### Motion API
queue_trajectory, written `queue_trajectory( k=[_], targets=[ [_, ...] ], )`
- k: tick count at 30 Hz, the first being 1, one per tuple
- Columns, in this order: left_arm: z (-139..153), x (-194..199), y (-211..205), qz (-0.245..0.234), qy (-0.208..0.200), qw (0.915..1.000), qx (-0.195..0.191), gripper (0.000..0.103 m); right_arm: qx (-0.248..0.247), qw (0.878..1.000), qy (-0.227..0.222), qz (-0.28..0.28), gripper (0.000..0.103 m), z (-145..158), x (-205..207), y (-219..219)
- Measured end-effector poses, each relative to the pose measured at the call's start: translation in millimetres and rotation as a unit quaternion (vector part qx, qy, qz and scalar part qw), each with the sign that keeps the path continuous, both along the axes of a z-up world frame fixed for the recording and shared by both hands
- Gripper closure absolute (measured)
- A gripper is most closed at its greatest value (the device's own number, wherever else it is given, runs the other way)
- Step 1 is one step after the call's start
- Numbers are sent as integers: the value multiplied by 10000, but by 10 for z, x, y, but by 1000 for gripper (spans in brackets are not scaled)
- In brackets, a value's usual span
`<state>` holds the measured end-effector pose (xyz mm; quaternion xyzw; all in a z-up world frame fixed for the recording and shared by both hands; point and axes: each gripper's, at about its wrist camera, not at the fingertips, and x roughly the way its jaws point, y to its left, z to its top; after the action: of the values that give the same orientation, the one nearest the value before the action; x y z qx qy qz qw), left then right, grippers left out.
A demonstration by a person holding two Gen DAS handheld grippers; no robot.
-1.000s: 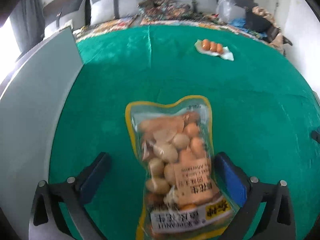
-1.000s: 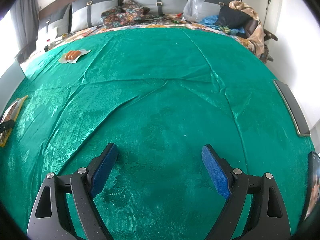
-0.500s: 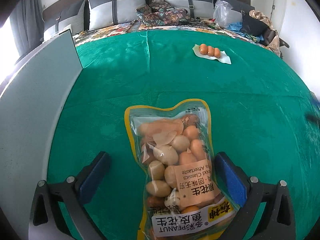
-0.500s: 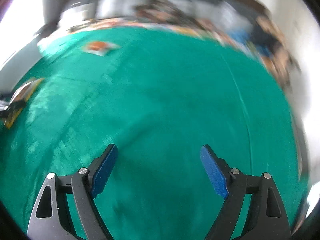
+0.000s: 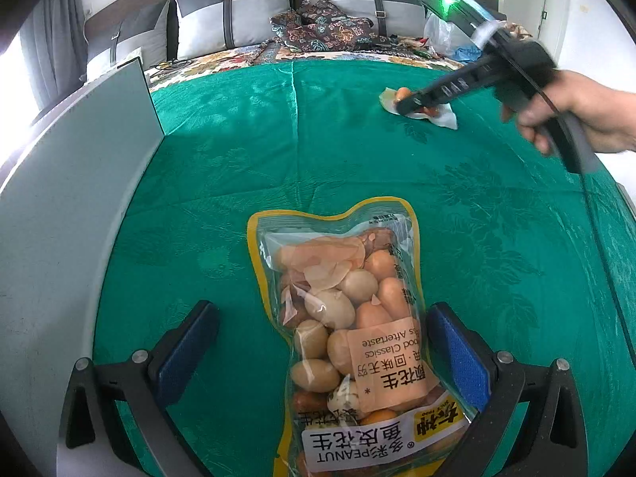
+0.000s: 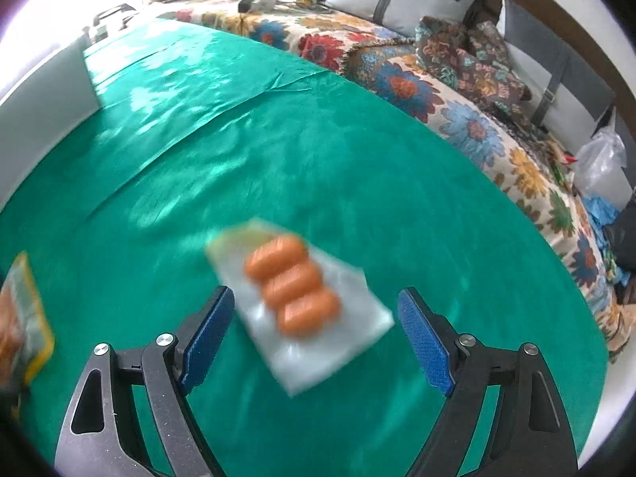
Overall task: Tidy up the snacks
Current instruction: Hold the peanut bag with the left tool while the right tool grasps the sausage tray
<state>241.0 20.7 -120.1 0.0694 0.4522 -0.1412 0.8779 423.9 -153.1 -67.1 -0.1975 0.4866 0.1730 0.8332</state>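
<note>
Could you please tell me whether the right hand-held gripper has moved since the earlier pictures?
Yes. The right hand-held gripper has swung left across the green cloth; it now frames the sausage pack.

Peanut bag (image 5: 349,330) lies between the spread left claw (image 5: 322,353) fingers on green cloth (image 5: 246,167)

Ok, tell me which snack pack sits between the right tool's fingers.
The clear sausage pack with three orange sausages, not the yellow-edged peanut bag, which lies between the left tool's fingers.

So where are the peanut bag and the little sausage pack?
peanut bag (image 5: 342,318), left wrist view, on its clear window over the nuts.
sausage pack (image 6: 292,282), right wrist view, on the middle sausage.
</note>
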Motion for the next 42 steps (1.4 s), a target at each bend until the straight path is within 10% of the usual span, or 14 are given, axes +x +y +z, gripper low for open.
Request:
queue_trajectory(
  k=[5,14,18,22,28,35,42],
  targets=[
    [0,0,2,0,0,10000,-2,0,690,9955,598,-267,36,11,87,-112],
    [-6,5,4,-2,1,10000,0,0,33,9817,1379,1315,47,103,-985,-302],
    [-6,5,4,-4,0,10000,0,0,449,9783,1721,1064,86,245,-1604,-805],
    [-6,5,5,-4,0,10000,0,0,1201,9845,1269,-157,38,462,-2043,-1399],
    [-5,4,4,-4,-1,10000,0,0,1106,9908,554,-550,38,662,-2222,-1423],
    [-6,4,4,-5,-1,10000,-1,0,21,9921,1254,-32,29,34,-1686,-852],
    [-2,4,6,-6,-1,10000,-1,0,451,9906,832,-992,52,74,-1616,-925]
  ],
)
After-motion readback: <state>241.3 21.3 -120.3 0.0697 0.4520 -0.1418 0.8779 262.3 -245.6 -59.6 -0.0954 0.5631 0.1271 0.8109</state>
